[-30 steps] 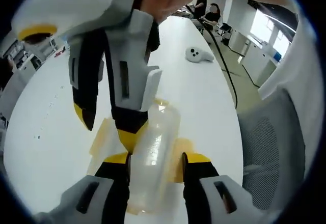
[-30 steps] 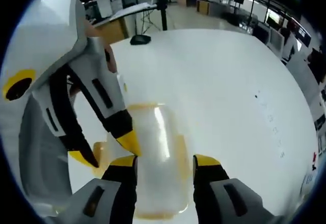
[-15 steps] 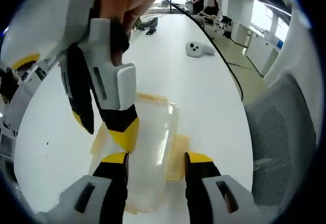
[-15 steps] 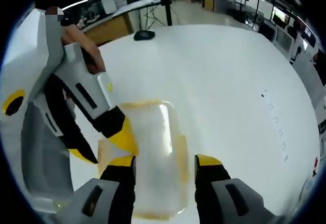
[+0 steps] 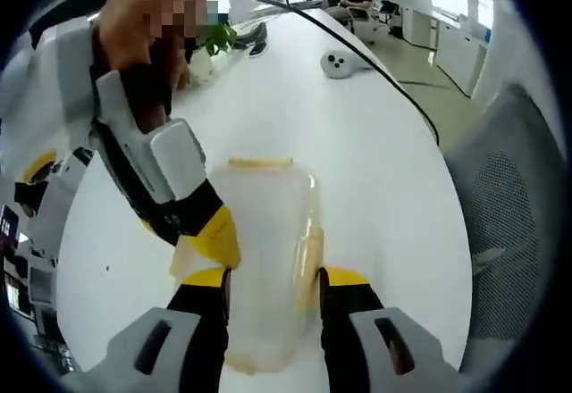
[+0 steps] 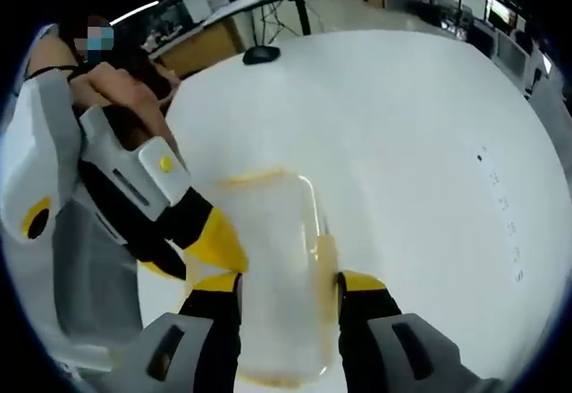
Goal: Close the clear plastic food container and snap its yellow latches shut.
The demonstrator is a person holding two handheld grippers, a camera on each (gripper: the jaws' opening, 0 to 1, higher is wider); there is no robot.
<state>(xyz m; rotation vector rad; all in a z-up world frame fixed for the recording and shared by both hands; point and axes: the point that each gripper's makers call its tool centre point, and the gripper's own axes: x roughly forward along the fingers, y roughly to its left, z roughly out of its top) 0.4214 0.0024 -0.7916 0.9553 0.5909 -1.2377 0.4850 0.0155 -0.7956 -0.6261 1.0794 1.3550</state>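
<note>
One clear plastic food container (image 5: 264,259), rectangular with rounded corners and yellow latches (image 5: 310,248), lies on the glossy white table (image 5: 375,170); the left gripper (image 5: 273,279) straddles it, jaws spread along its sides; the right gripper (image 6: 279,286) likewise straddles it, jaws apart; one grey mesh chair (image 5: 500,223) stands beside the table.

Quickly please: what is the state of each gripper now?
Left gripper: open, jaws astride the clear food container.
Right gripper: open, jaws astride the same container.
</note>
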